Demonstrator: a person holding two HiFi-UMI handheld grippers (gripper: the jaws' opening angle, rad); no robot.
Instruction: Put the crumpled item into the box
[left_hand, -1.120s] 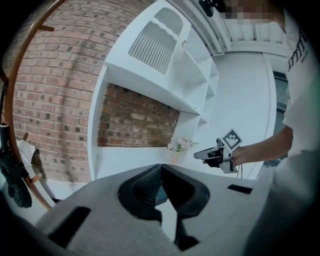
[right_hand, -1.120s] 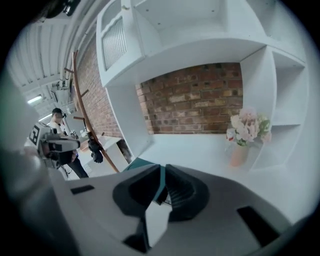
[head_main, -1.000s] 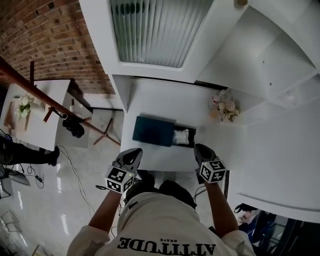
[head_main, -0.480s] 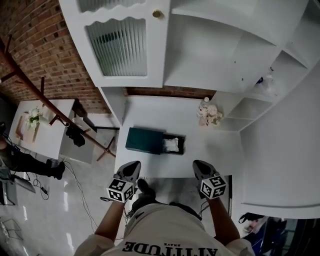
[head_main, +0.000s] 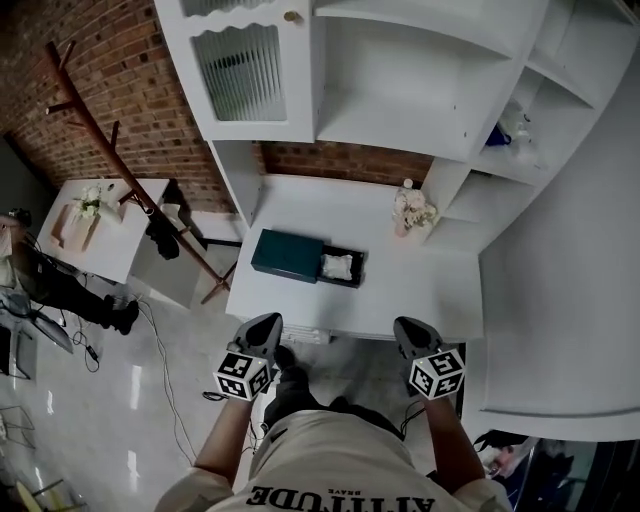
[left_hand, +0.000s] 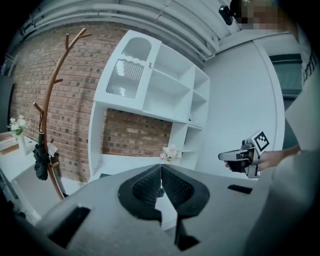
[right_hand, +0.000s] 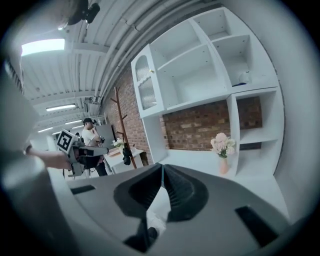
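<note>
A dark teal box (head_main: 288, 254) lies on the white desk (head_main: 420, 285), its right end open. The crumpled white item (head_main: 337, 266) sits inside that open end. Both grippers are held off the desk's near edge, in front of the person's body and apart from the box. My left gripper (head_main: 264, 324) has its jaws together with nothing between them, as the left gripper view (left_hand: 160, 168) also shows. My right gripper (head_main: 408, 328) is shut and empty too, its pads meeting in the right gripper view (right_hand: 161, 166). Each gripper view also catches the other gripper off to the side.
A small vase of pale flowers (head_main: 412, 209) stands at the desk's back right, under white shelves (head_main: 420, 90). A wooden coat rack (head_main: 95, 125) and a side table (head_main: 100, 225) are to the left. A person (head_main: 60, 290) is at the far left on the glossy floor.
Both grippers have drawn back from the desk toward the person's body. The desk and box now look farther off, and more of the shelves shows.
</note>
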